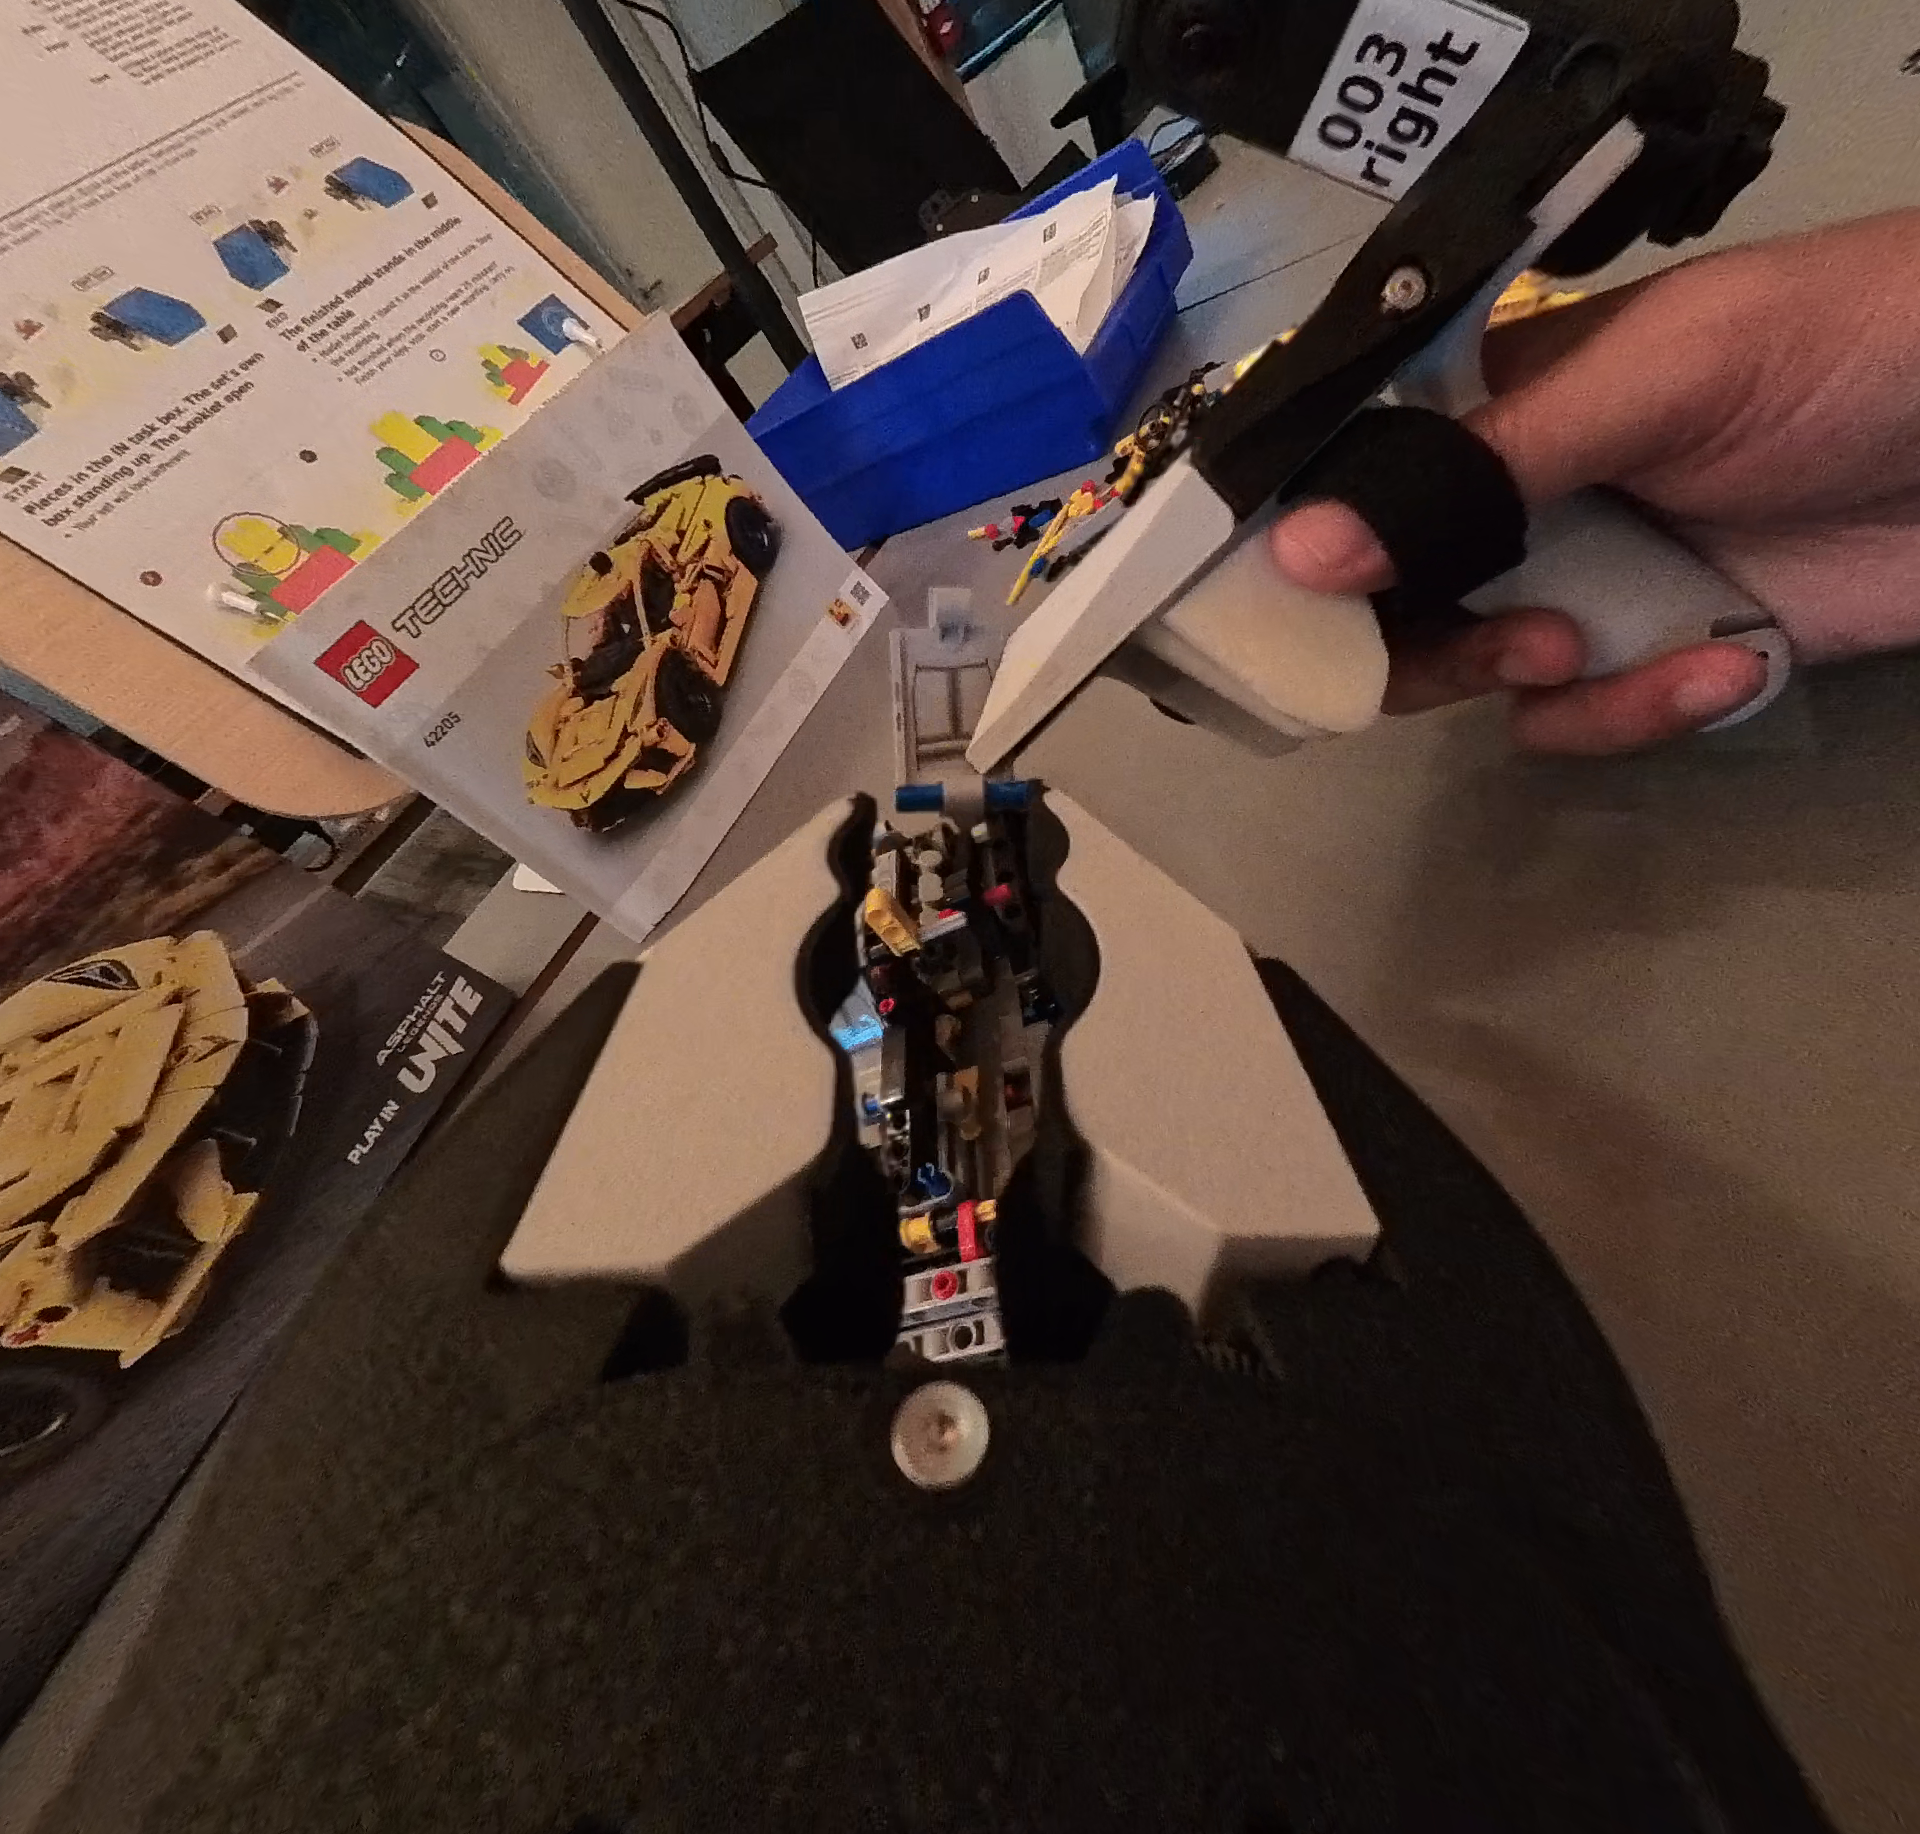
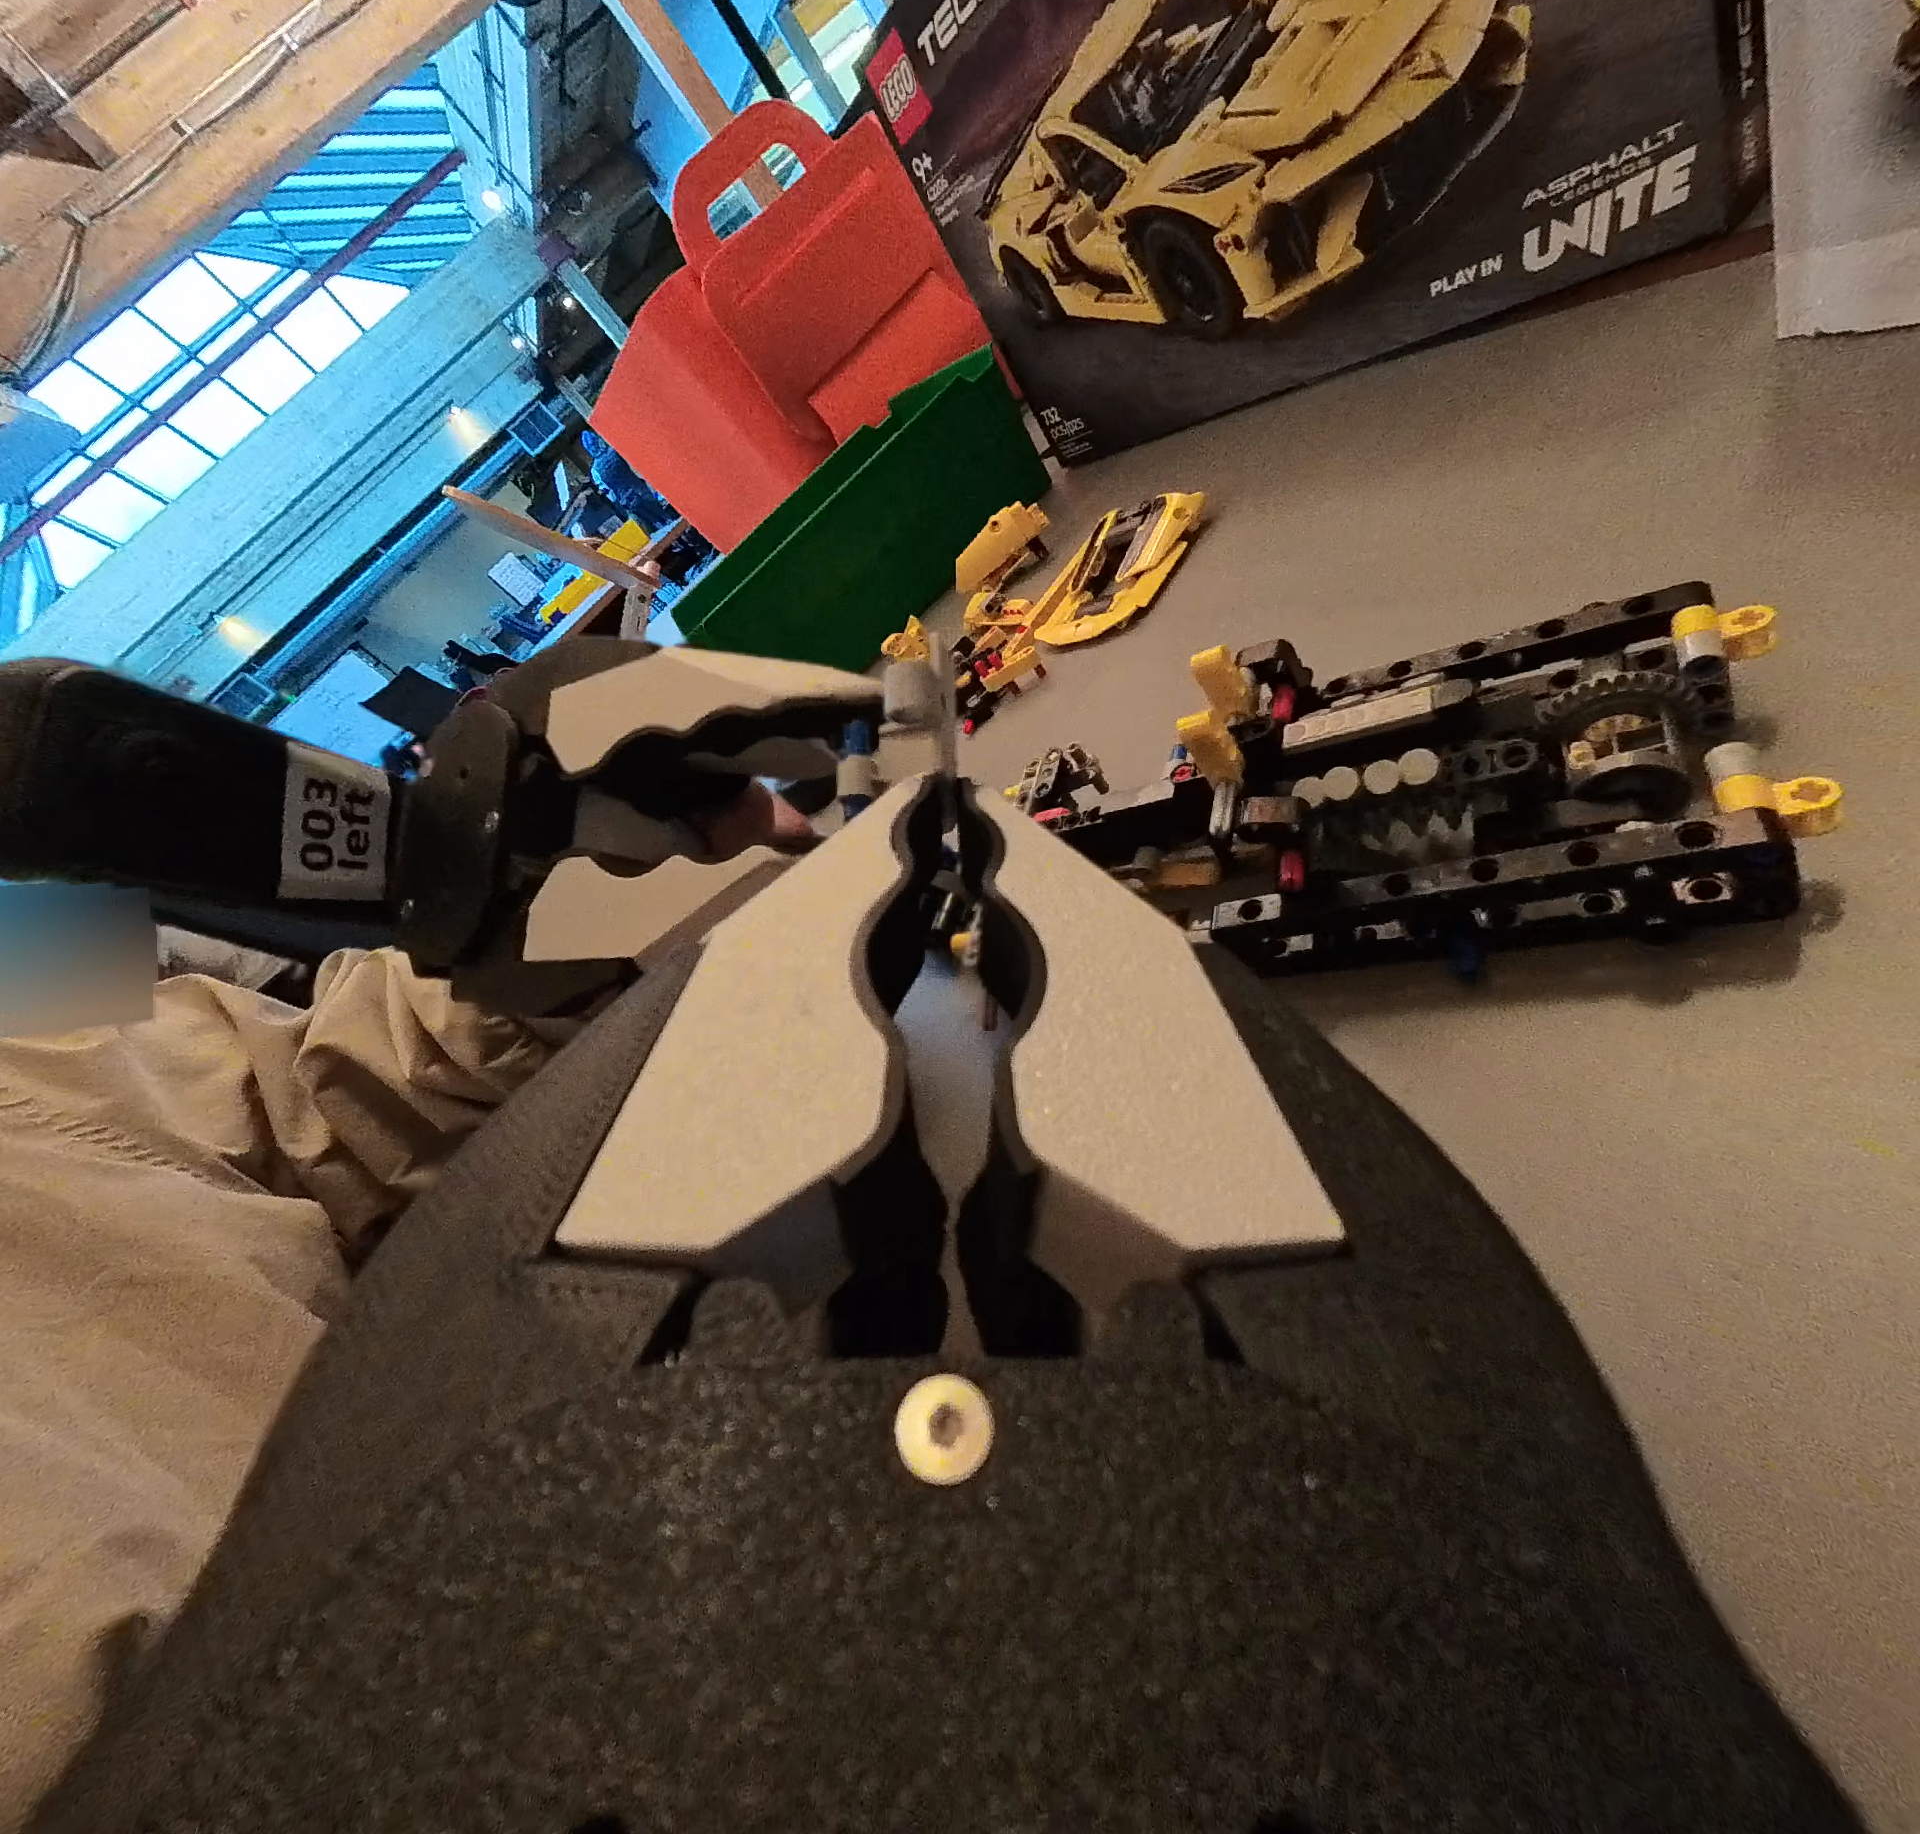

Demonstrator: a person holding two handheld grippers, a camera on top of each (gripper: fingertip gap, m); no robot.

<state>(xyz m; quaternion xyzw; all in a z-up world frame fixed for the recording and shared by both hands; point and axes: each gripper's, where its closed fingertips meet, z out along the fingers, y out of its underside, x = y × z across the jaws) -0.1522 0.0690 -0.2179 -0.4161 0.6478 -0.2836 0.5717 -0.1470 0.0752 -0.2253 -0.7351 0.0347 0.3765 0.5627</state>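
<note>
My left gripper [image 1: 961, 805] is shut on a small grey connector with blue pins [image 1: 961, 797], held above the table. My right gripper [image 2: 951, 795] is shut on a thin grey frame-like panel [image 2: 948, 714], seen edge-on between its fingers. In the left wrist view the panel [image 1: 935, 683] stands just beyond the connector and touches it, with the right gripper [image 1: 987, 756] coming in from the upper right, held by a person's hand [image 1: 1662, 496]. The left gripper [image 2: 873, 735] shows at left in the right wrist view. A black brick-built chassis [image 2: 1455, 787] lies on the table below.
Yellow body sections [image 2: 1112, 558] lie near a green bin [image 2: 883, 537] and a red box [image 2: 790, 330]. The set's box [image 2: 1351, 174] stands behind. A booklet [image 1: 582, 662], a blue bin [image 1: 935, 434] with papers, loose small parts [image 1: 1070, 517] and an instruction board [image 1: 208, 278] stand farther off. The grippers are tip to tip, or close to it.
</note>
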